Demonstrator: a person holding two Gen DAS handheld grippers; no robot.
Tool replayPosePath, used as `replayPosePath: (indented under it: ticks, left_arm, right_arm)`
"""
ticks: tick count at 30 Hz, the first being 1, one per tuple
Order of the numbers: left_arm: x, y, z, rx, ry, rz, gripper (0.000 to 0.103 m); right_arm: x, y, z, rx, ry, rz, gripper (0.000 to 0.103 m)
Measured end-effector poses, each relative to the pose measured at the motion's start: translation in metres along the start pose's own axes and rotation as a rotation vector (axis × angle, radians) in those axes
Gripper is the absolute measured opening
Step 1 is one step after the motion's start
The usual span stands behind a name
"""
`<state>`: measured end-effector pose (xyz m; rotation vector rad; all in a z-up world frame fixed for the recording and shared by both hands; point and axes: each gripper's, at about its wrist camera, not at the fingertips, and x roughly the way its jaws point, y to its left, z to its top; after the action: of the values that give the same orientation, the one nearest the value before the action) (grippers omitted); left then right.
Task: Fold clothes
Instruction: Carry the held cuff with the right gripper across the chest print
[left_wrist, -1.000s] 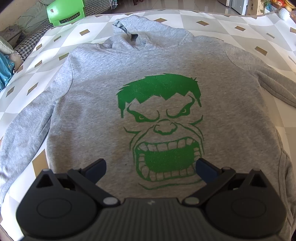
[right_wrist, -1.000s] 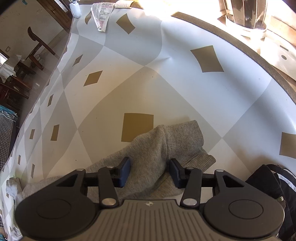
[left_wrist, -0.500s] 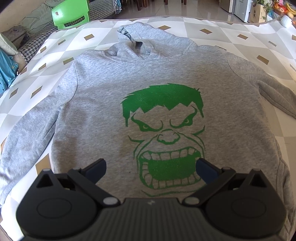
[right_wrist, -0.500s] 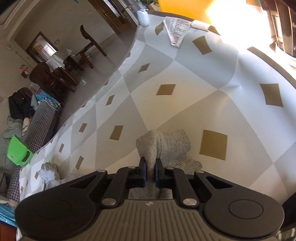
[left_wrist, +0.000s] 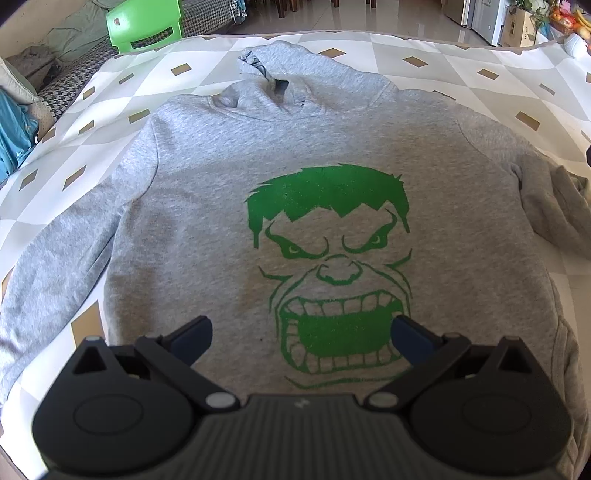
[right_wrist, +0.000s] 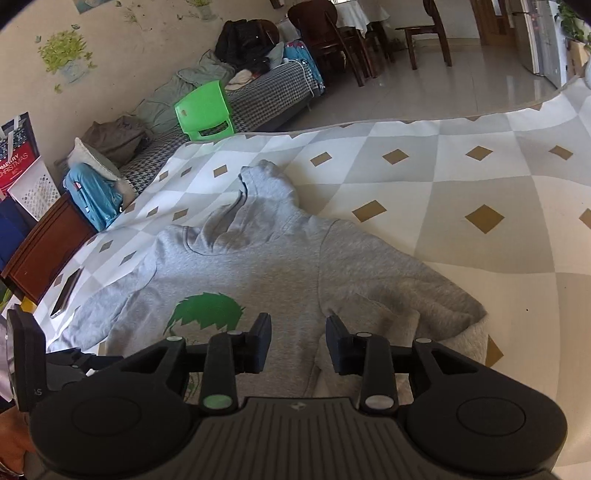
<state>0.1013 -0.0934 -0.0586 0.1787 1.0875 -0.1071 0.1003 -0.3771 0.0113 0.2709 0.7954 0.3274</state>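
A grey hoodie (left_wrist: 317, 155) with a green face print (left_wrist: 332, 266) lies face up on the diamond-patterned cloth (left_wrist: 461, 62), hood at the far end. My left gripper (left_wrist: 301, 328) hovers open above the print's mouth with nothing in it. The hoodie's right sleeve (right_wrist: 436, 295) is bent back on itself beside the body, also seen as a bunched sleeve (left_wrist: 554, 210) at the right edge. My right gripper (right_wrist: 298, 332) hangs over the seam between body and that sleeve. Its jaws are opening, and nothing is between the pads.
A green plastic chair (right_wrist: 205, 110) and a sofa piled with clothes (right_wrist: 258, 88) stand beyond the cloth's far edge. A dark phone (right_wrist: 66, 293) lies on the cloth left of the hoodie. Wooden chairs (right_wrist: 424, 33) stand on the tiled floor behind.
My right gripper shut on the right sleeve's cuff, carried it in toward the hoodie's body while rolling, and has let it go. The left gripper has stayed where it was.
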Motion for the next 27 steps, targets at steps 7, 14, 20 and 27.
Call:
replayPosePath:
  ticks: [7, 14, 20, 27]
  left_arm:
    - [0.0, 0.002, 0.0, -0.008, 0.009, -0.004, 0.103]
    - [0.001, 0.003, 0.0, -0.018, 0.011, -0.007, 0.103]
    - [0.0, 0.002, -0.001, -0.011, 0.01, -0.011, 0.103]
    - [-0.002, 0.005, 0.001, -0.026, 0.007, -0.014, 0.103]
  right_arm:
    - [0.008, -0.009, 0.004, 0.03, 0.03, -0.135, 0.046]
    - [0.023, -0.027, -0.008, 0.041, 0.119, -0.199, 0.05]
    - [0.035, -0.028, -0.016, 0.013, 0.176, -0.225, 0.054]
    - [0.037, -0.029, -0.018, 0.006, 0.209, -0.234, 0.056]
